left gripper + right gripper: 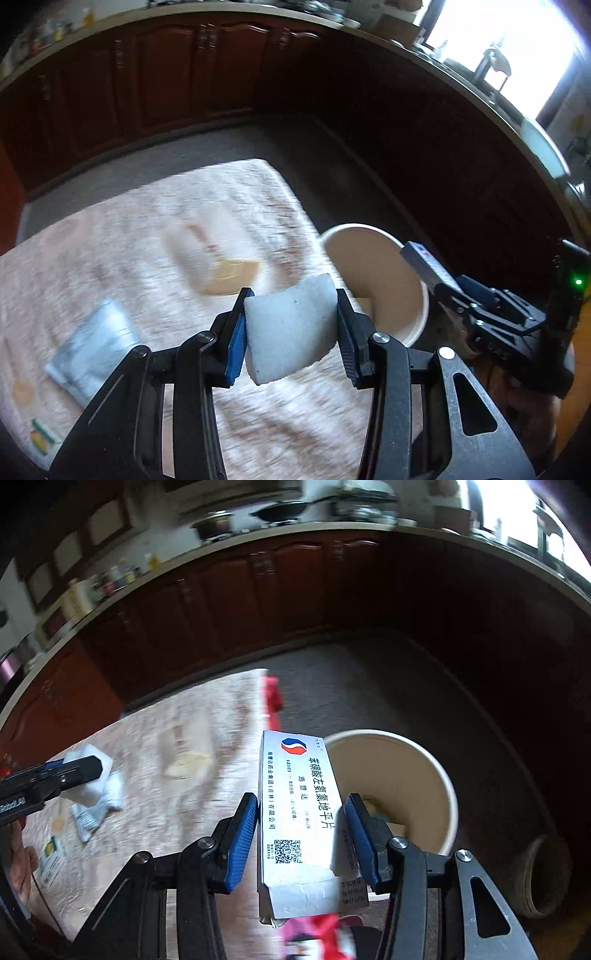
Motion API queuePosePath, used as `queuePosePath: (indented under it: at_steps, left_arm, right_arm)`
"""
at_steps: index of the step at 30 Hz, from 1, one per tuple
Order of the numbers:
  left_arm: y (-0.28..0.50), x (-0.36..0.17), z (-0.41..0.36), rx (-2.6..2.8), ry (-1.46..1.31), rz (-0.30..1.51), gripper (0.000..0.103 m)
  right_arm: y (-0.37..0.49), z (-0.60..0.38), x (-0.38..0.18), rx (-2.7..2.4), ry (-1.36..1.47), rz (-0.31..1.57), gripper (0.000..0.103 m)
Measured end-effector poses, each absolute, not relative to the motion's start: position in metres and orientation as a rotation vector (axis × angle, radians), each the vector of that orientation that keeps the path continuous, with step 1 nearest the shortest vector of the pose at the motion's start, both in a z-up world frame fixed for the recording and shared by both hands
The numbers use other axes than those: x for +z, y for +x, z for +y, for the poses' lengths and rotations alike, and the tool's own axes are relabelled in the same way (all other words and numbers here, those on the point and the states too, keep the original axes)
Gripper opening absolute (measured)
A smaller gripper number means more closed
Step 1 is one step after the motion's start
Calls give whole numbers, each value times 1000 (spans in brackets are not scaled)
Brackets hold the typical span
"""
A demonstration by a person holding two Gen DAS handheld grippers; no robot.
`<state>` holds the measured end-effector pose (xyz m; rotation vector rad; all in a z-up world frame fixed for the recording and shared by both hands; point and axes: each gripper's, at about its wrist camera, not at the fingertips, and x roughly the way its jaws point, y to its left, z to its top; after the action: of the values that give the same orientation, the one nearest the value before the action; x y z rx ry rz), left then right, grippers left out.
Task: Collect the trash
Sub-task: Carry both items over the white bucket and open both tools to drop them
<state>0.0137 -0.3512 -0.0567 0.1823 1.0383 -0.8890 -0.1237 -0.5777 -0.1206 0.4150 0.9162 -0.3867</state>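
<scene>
Kitchen with dark red cabinets all round, and a counter under a pale patterned cloth up front. Left claw clamped on a white foam block, held above the cloth near the cream bin sitting on the floor just off the counter edge. Right claw around a white medicine box, its far end just beside the bin rim; pads look a touch off the box sides, so hard to say if that grip is really tight. Silver pouch and a tan wrapper waiting on the cloth, both blurry. Main risk: box slipping early and landing on the floor, or both claws bumping together over the one bin mouth. Foam also squishy, so could twist out.
</scene>
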Motion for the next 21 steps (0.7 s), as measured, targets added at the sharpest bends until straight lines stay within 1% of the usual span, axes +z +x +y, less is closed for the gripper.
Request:
queuePosePath:
  at_steps: [5, 10, 13, 16, 18, 19, 21]
  left_arm:
    - [6, -71, -399, -953, 178, 1075, 40]
    - [0, -87, -431, -1000, 163, 1105, 44]
    - [0, -95, -444, -1024, 147, 1118, 50]
    - [2, -103, -451, -1029, 131, 1136, 58]
    - [5, -110, -453, -1018, 127, 1155, 63]
    - [6, -111, -453, -1013, 130, 1160, 64]
    - [9, -114, -452, -1006, 133, 1165, 67]
  right_arm:
    - [-137, -614, -140, -464, 470, 942, 47]
    - [-142, -634, -156, -512, 497, 959, 47]
    - [-139, -642, -166, -535, 508, 972, 47]
    - [-135, -650, -179, -566, 501, 989, 49]
    - [-131, -652, -185, -577, 486, 1001, 54]
    - [-132, -653, -187, -592, 484, 1005, 58]
    - [-135, -654, -186, -599, 497, 996, 59]
